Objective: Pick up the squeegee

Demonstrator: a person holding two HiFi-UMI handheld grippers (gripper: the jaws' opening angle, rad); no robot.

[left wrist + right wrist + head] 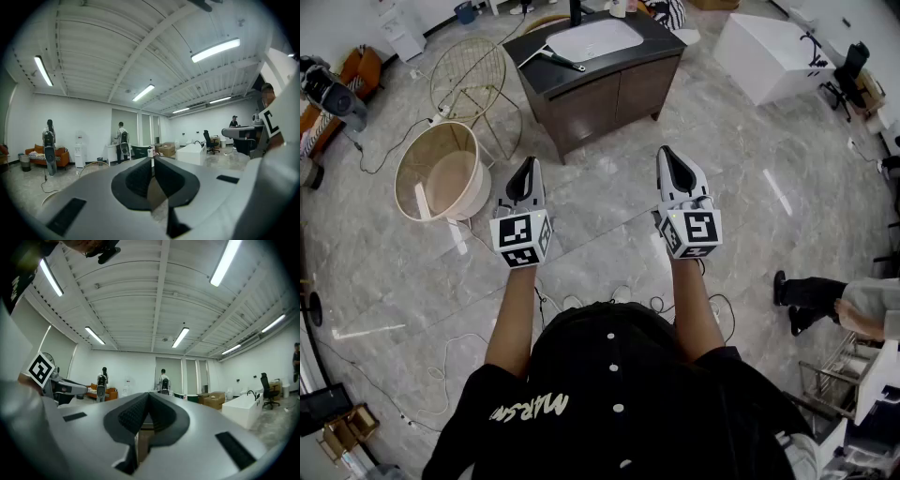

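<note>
My main worry is reaching the squeegee point(551, 57) with the jaws pressed together. Both the left gripper point(528, 165) and the right gripper point(667, 153) are closed on nothing, so unless I spread one before contact I would likely shove the tool along the dark countertop point(548, 80) or knock it into the white basin point(595, 39). A level approach may also catch the counter edge. The squeegee lies flat on the left part of that countertop, just beside the basin. It is far ahead of both grippers and well apart from them, nearer the left one's line.
</note>
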